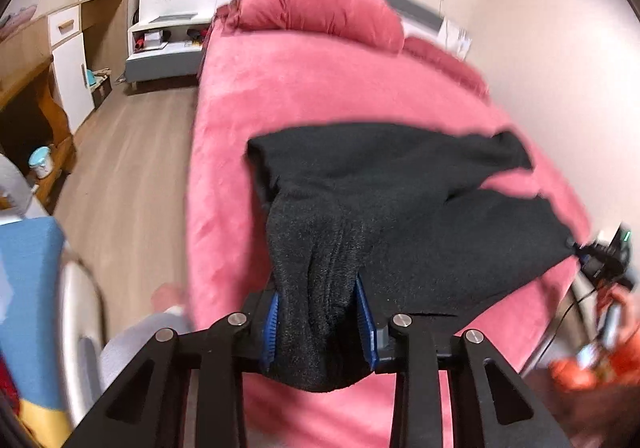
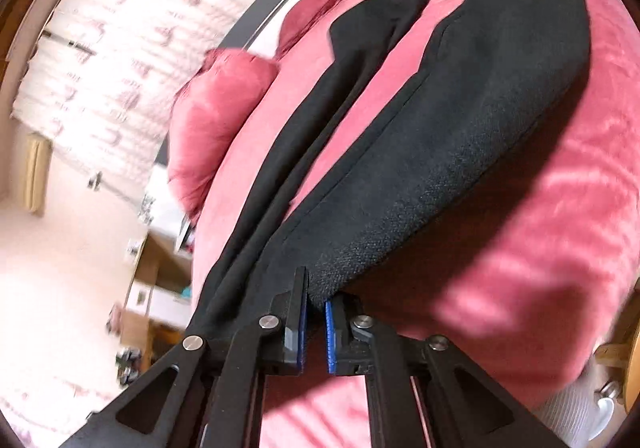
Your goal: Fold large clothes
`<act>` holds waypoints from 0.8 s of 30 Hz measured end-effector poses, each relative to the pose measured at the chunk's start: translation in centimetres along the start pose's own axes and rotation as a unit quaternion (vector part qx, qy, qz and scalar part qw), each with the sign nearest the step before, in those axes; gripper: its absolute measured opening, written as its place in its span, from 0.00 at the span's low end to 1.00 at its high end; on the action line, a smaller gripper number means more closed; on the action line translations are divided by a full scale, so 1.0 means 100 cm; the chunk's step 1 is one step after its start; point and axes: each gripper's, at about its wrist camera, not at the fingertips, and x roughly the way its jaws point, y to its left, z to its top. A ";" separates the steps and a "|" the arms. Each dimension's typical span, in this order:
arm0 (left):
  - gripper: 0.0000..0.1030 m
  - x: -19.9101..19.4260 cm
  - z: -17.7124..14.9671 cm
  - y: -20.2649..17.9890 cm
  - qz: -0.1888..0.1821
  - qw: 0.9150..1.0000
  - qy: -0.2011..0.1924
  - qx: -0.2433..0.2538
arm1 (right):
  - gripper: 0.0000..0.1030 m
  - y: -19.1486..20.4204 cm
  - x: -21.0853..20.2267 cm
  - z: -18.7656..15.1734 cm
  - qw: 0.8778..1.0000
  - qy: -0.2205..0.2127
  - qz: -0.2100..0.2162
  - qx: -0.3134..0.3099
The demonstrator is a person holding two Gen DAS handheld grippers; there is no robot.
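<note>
1. Our left gripper (image 1: 320, 322) sits at the bottom centre of its frame, its blue pads (image 1: 271, 332) pinching a thick bunch of the black garment (image 1: 392, 184).
2. Our right gripper (image 2: 315, 328) sits at the bottom centre of its own frame, its pads nearly pressed together on a thin edge of the same black garment (image 2: 460, 152).
3. From both grips the cloth runs up the frame and drapes onto the pink bed (image 1: 320, 88). In the right view it splits into two long parts, the narrower one (image 2: 360, 60) toward the upper middle.
4. The far end lies on the bed below the pillows (image 1: 320, 4) at the top of the left view.
5. We judge this a lift-and-carry step of a fold. To do it well, we should hold both grips level, keep the cloth taut between them, and lay the edges down evenly so no creases get trapped.
</note>
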 end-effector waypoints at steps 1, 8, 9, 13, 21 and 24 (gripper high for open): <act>0.37 0.012 -0.011 0.005 0.009 1.000 0.025 -0.003 | 0.06 -0.002 0.005 -0.009 1.000 0.020 -0.021 -0.009; 0.61 0.017 -0.010 0.012 0.050 0.998 0.029 -0.023 | 0.34 -0.031 0.021 -0.019 0.992 0.077 -0.096 -0.010; 0.68 0.004 -0.003 0.015 0.080 0.996 -0.010 -0.032 | 0.35 -0.032 0.010 -0.015 0.994 0.061 -0.092 -0.014; 0.72 -0.013 0.017 0.011 0.104 0.988 -0.093 -0.061 | 0.37 -0.060 -0.034 0.021 0.992 -0.019 -0.125 0.005; 0.72 0.097 0.042 -0.056 0.113 0.993 -0.030 0.011 | 0.42 -0.165 -0.062 0.132 0.966 -0.139 -0.172 0.136; 0.74 0.136 0.038 -0.052 0.179 0.983 -0.006 0.032 | 0.46 -0.206 -0.056 0.163 0.958 -0.154 -0.158 0.184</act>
